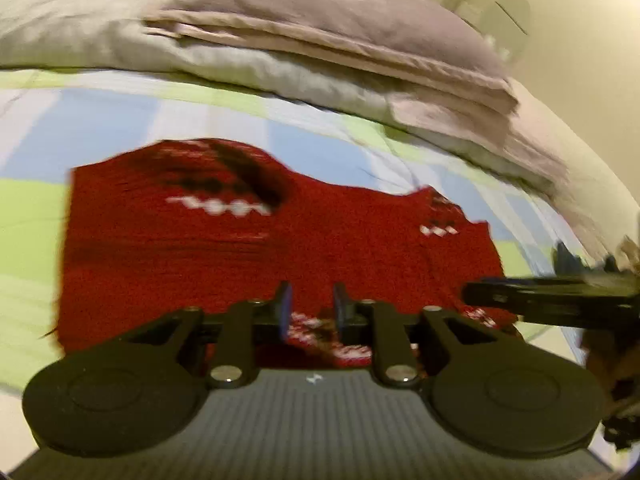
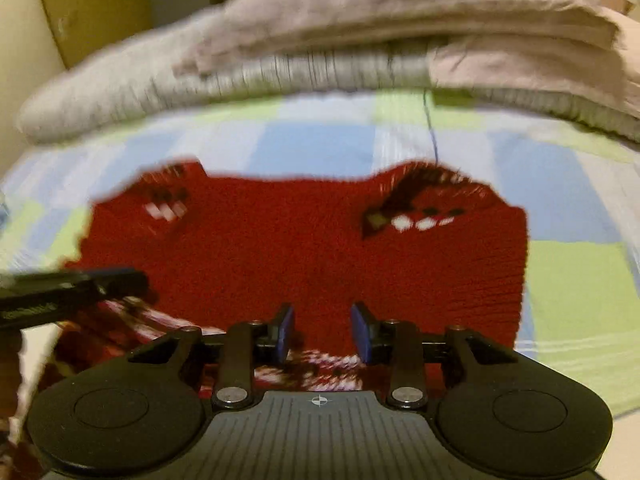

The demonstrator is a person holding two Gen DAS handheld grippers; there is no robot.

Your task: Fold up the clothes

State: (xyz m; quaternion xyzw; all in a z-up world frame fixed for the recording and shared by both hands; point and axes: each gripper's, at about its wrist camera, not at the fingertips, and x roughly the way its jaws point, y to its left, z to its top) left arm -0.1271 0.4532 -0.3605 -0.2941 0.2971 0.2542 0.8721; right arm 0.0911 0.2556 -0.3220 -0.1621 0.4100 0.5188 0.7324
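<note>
While the red knitted sweater (image 1: 248, 248) lies flat on the blue-and-green checked bedspread (image 2: 580, 280), our left gripper (image 1: 310, 306) and right gripper (image 2: 322, 332) hover apart-jawed, empty, over its patterned near hem; grabbing one layer could skew the fold.

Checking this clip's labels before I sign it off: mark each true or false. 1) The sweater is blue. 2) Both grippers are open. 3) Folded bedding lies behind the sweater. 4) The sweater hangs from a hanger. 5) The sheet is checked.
1) False: the sweater is red with white and dark patterning.
2) True: left gripper and right gripper both show a gap.
3) True: the bedding is stacked there.
4) False: it lies on the sheet.
5) True: blue, green and white.
</note>
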